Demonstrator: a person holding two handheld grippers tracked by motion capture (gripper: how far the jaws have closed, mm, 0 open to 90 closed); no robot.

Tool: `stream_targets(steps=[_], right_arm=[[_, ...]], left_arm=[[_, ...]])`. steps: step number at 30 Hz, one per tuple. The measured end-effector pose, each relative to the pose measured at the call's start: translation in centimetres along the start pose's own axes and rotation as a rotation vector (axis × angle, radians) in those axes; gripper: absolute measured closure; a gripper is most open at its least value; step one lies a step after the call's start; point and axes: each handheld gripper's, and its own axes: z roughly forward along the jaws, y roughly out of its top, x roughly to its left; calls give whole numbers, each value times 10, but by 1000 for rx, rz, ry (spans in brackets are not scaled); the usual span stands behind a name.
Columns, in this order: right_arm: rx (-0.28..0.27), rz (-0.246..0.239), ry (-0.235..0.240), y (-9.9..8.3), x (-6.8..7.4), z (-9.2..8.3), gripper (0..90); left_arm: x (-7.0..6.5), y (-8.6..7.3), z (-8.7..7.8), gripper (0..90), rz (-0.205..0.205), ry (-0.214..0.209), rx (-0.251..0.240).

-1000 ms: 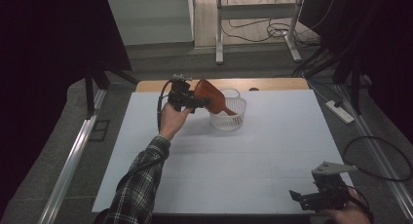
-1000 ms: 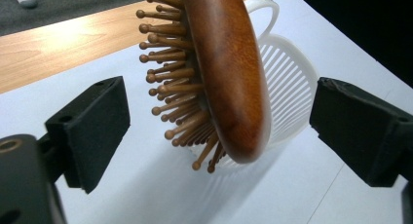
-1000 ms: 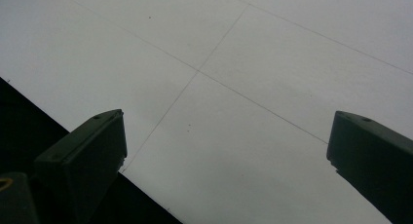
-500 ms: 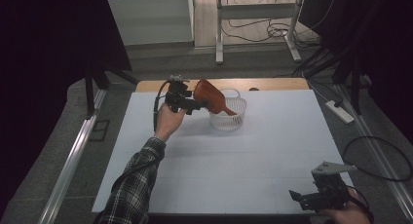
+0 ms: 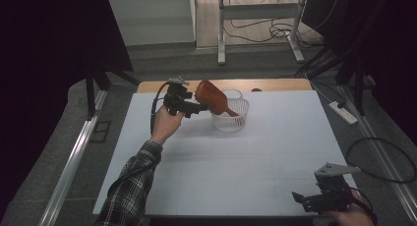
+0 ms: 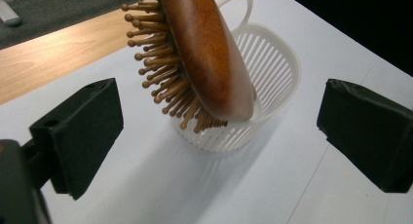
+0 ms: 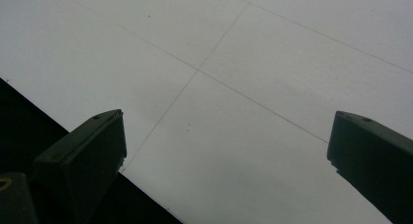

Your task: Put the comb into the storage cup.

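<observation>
Little has shifted over the last second: the left gripper (image 5: 193,108) has eased slightly back toward the left, while the hairbrush (image 5: 212,99) stays propped in the basket (image 5: 231,117) as before, and the right gripper (image 5: 319,199) has not moved from the near right corner of the table (image 5: 275,157).

Seen from the left gripper view, the left gripper's jaws stand wide apart with nothing between them; the hairbrush (image 6: 204,53) leans beyond them, its wooden back up and its bristles facing down toward the left. Its lower end sits inside the white basket (image 6: 272,68), resting against the rim, and the upper part sticks out toward the far left. The basket stands upright at the far middle of the table, close to the wooden edge.

The right gripper's jaws are also spread wide, over bare white table (image 7: 253,63), holding nothing.

By my reading, the brush is delivered and released, so the main work looks done. What remains is likely only drawing the left hand clear, unless the brush should lie fully inside.
</observation>
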Motion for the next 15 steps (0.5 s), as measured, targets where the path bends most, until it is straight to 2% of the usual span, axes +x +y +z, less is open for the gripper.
stream_targets(steps=[8, 15], right_arm=[[-2, -1, -1, 0, 0, 0, 7], [-3, 0, -2, 0, 0, 0, 5]], left_arm=[[-4, -6, -6, 25, 6, -6, -13], [-5, -13, -9, 16, 21, 6, -5]])
